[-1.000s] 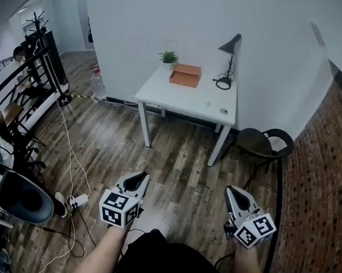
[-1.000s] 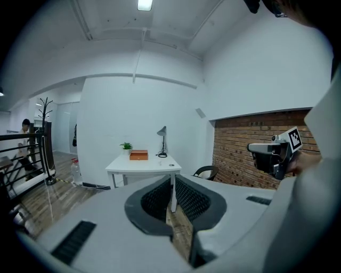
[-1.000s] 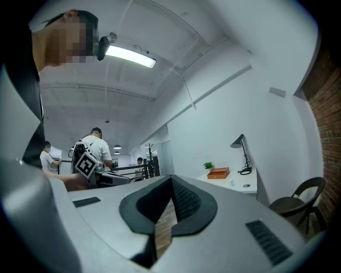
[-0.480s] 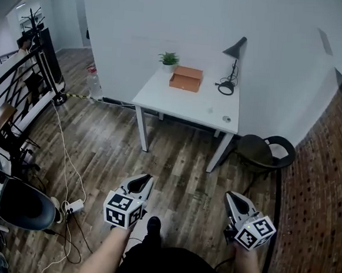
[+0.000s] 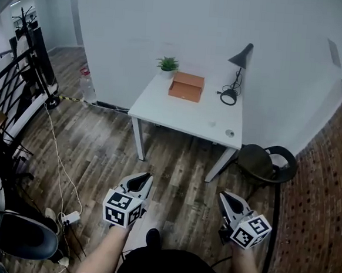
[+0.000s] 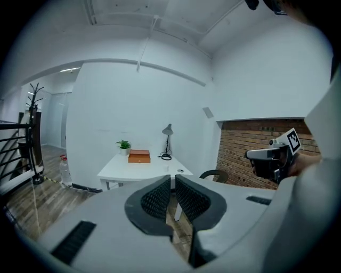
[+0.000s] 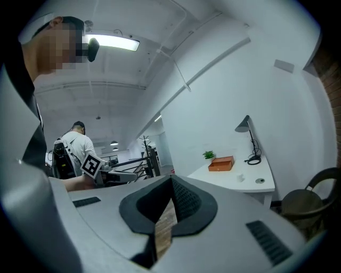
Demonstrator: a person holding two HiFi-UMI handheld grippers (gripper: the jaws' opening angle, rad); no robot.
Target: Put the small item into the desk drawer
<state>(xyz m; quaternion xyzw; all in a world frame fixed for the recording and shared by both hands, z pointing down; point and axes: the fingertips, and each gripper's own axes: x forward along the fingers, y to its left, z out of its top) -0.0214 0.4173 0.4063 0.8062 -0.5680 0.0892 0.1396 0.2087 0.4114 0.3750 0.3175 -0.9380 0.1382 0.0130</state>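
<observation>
A white desk (image 5: pixel 179 113) stands against the wall ahead. On it sit an orange drawer box (image 5: pixel 185 87), a potted plant (image 5: pixel 167 64), a black lamp (image 5: pixel 238 70), a small white item (image 5: pixel 212 122) and a round grey thing (image 5: pixel 230 133). My left gripper (image 5: pixel 146 177) and right gripper (image 5: pixel 224 196) hang over the wood floor, well short of the desk, both shut and empty. The left gripper view shows the desk (image 6: pixel 136 168) and box (image 6: pixel 139 156) beyond its jaws. The right gripper view shows the box (image 7: pixel 221 163) and white item (image 7: pixel 241 177).
A dark round chair (image 5: pixel 267 162) stands right of the desk, by a brick wall (image 5: pixel 323 221). A black railing (image 5: pixel 13 85), a bottle (image 5: pixel 85 82), a floor cable (image 5: pixel 57 159) with power strip (image 5: pixel 70 217) and an office chair (image 5: pixel 21 236) lie left. Another person (image 7: pixel 74 152) stands behind.
The desk has come nearer and shifted slightly right in the head view as the person walks toward it. Both grippers stay shut and keep their places in the view.
</observation>
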